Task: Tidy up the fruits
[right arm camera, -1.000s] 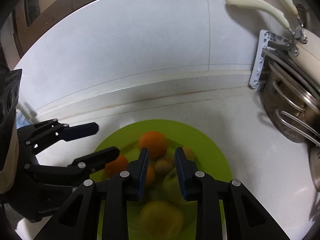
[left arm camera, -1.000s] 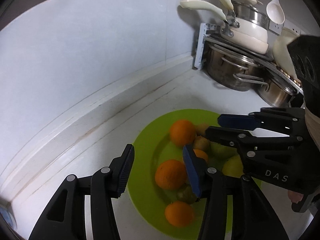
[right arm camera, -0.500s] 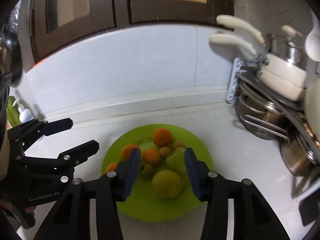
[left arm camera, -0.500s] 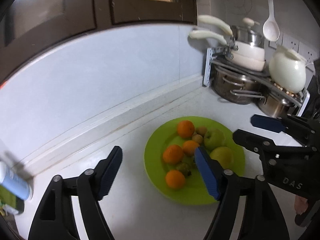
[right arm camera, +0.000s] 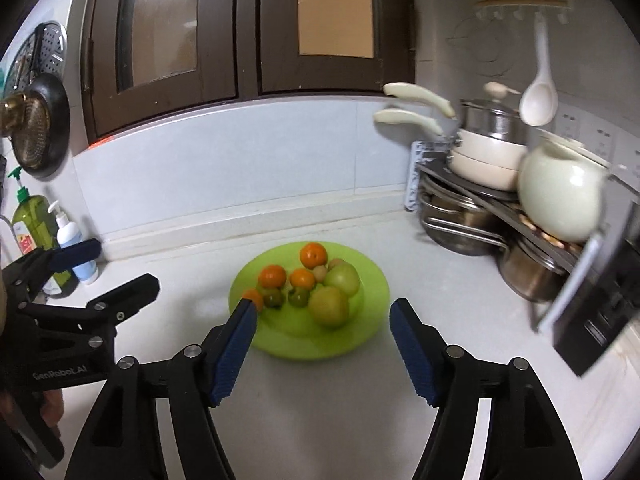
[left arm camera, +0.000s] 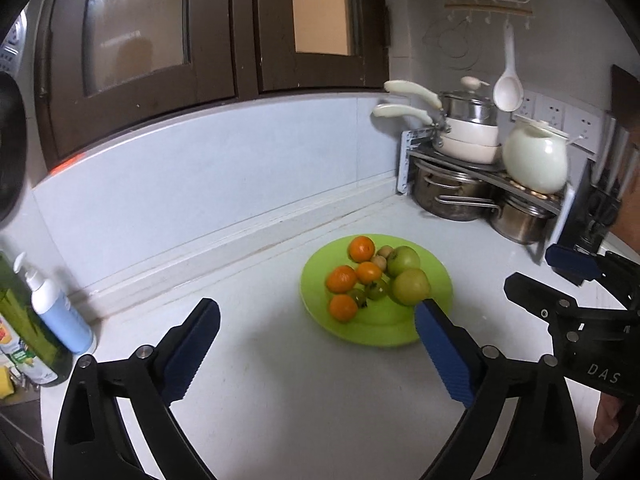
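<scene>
A lime green plate (left arm camera: 436, 280) (right arm camera: 372, 292) lies on the white counter and holds several oranges (left arm camera: 362, 248) (right arm camera: 313, 255), two green apples (left arm camera: 403, 261) (right arm camera: 329, 306) and small green and brown fruits (left arm camera: 376, 289). My left gripper (left arm camera: 316, 324) is open and empty, raised above the counter in front of the plate. My right gripper (right arm camera: 322, 322) is open and empty, also raised short of the plate. Each gripper shows in the other's view, the right one (left arm camera: 548, 276) and the left one (right arm camera: 112, 268).
A metal rack (left arm camera: 472, 164) with white pans, steel pots and a white jar (right arm camera: 560, 196) stands at the back right corner. A white spoon (right arm camera: 538, 100) hangs above. Soap bottles (left arm camera: 52, 304) stand at the left. Dark cabinet doors (left arm camera: 224, 32) sit above the backsplash.
Both grippers have pulled up and back from the plate and opened wider. The plate with the fruit now sits farther away and whole in both views.
</scene>
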The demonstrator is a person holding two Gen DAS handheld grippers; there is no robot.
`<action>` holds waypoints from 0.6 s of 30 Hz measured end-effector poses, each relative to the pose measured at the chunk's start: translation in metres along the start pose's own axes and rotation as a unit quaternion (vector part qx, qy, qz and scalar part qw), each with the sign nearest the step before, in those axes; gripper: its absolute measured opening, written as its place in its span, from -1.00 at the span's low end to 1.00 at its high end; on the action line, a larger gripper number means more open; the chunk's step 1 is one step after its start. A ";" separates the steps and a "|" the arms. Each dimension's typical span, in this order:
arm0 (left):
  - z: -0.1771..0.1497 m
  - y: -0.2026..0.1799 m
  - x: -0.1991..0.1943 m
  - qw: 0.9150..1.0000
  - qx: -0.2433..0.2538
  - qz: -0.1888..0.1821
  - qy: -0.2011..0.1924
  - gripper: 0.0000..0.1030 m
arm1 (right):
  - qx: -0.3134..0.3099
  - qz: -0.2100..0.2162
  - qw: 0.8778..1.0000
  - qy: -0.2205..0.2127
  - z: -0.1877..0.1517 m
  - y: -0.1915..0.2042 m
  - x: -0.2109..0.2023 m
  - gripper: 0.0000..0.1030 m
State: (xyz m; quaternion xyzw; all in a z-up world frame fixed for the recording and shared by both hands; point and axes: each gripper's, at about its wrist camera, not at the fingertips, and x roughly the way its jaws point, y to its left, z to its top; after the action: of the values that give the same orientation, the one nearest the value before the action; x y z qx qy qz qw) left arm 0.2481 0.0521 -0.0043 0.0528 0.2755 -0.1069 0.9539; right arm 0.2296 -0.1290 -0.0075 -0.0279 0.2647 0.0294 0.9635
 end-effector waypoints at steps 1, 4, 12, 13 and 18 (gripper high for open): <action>-0.003 -0.001 -0.006 1.000 0.002 -0.003 -0.002 0.99 | 0.004 -0.006 1.000 -0.001 -0.005 0.002 -0.008 0.38; -0.010 -0.003 -0.023 1.000 0.004 -0.011 -0.005 1.00 | 0.016 -0.020 1.000 -0.007 -0.017 0.006 -0.029 0.45; -0.025 -0.015 -0.062 0.999 0.015 -0.021 -0.019 1.00 | 0.038 -0.027 0.999 -0.017 -0.038 0.009 -0.070 0.49; -0.026 -0.017 -0.066 0.999 0.015 -0.021 -0.021 1.00 | 0.037 -0.027 0.999 -0.017 -0.039 0.008 -0.073 0.49; -0.034 -0.030 -0.088 1.000 -0.002 -0.013 -0.025 1.00 | 0.032 -0.015 0.999 -0.021 -0.048 0.001 -0.094 0.49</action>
State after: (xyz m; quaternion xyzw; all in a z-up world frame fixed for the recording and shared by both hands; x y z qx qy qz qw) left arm 0.1512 0.0443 0.0126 0.0446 0.2522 -0.1200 0.9592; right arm 0.1242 -0.1348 -0.0007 -0.0002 0.2445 0.0069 0.9696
